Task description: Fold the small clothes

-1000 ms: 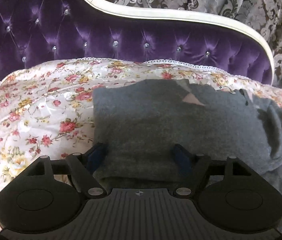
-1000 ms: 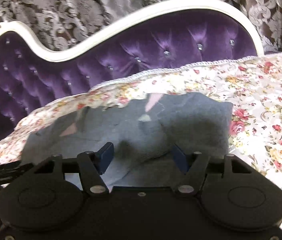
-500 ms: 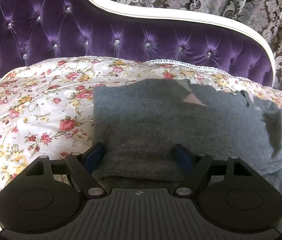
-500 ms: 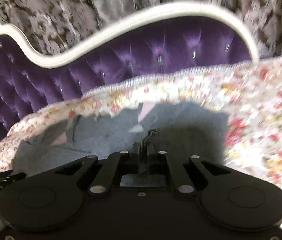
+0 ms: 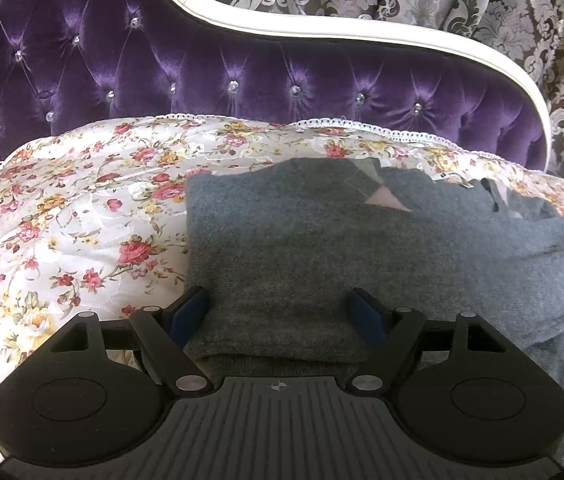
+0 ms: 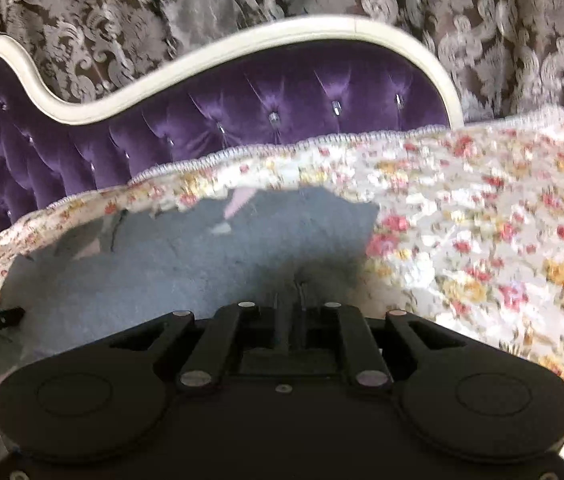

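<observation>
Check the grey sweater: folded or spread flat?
Partly folded. The grey sweater shows a doubled layer along its near edge and a flap lying across its right side on the floral bedspread.

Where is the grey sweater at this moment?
The grey sweater lies on the flowered bedspread, in front of the purple headboard. The open left gripper straddles its near edge; the right gripper is shut on it.

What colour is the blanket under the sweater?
The quilted blanket is white with pink and yellow flowers, clearest in the left wrist view.
</observation>
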A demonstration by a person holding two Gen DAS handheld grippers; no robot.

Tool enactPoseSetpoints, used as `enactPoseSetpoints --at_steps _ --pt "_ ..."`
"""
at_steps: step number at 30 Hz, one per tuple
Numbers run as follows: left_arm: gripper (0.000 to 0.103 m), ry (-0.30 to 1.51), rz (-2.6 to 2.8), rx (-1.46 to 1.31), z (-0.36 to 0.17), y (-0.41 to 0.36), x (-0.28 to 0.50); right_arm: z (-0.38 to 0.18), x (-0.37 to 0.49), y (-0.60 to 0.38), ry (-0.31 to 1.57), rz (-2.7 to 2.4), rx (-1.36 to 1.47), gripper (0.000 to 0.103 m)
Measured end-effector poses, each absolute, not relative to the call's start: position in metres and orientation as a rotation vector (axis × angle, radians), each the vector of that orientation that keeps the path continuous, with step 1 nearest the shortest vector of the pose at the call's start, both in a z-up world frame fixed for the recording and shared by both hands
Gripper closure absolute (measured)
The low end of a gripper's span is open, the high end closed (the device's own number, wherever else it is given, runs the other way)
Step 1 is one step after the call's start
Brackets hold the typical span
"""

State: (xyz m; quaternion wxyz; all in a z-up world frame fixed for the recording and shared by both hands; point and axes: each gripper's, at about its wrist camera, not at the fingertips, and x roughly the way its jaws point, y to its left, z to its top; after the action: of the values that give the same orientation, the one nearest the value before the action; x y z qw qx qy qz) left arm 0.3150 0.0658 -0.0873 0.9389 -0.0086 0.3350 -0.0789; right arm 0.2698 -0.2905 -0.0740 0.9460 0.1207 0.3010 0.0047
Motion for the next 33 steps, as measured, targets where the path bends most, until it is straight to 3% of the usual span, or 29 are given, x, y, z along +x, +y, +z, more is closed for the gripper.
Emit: enactPoseSetpoints --at_steps 4,17,18,20,21,22,29,33 --pt "0.026 0.684 -0.161 -0.016 -0.087 0.066 0.315 -0.069 0.282 -0.276 0.593 0.068 0.247 0.066" --pt "0.021 0.681 -0.164 -0.003 -0.087 0.063 0.315 -0.105 0.318 -0.209 0.668 0.153 0.122 0.064" --pt "0.018 0.681 -0.164 0.002 -0.087 0.062 0.315 -0.104 0.317 -0.208 0.667 0.151 0.117 0.059" --pt "0.014 0.679 -0.166 0.020 -0.088 0.058 0.315 -0.104 0.318 -0.204 0.669 0.175 0.095 0.038" --pt "0.011 0.677 -0.165 0.029 -0.088 0.056 0.314 -0.105 0.317 -0.200 0.674 0.199 0.072 0.014" --pt "0.009 0.675 -0.166 0.040 -0.089 0.055 0.314 -0.106 0.319 -0.194 0.687 0.222 0.041 0.001" --pt "0.012 0.734 -0.159 0.038 -0.074 0.060 0.311 -0.102 0.318 -0.196 0.706 0.237 0.049 0.001" --pt "0.012 0.671 -0.152 0.036 -0.055 0.065 0.276 -0.083 0.297 -0.202 0.657 0.224 0.048 0.001"
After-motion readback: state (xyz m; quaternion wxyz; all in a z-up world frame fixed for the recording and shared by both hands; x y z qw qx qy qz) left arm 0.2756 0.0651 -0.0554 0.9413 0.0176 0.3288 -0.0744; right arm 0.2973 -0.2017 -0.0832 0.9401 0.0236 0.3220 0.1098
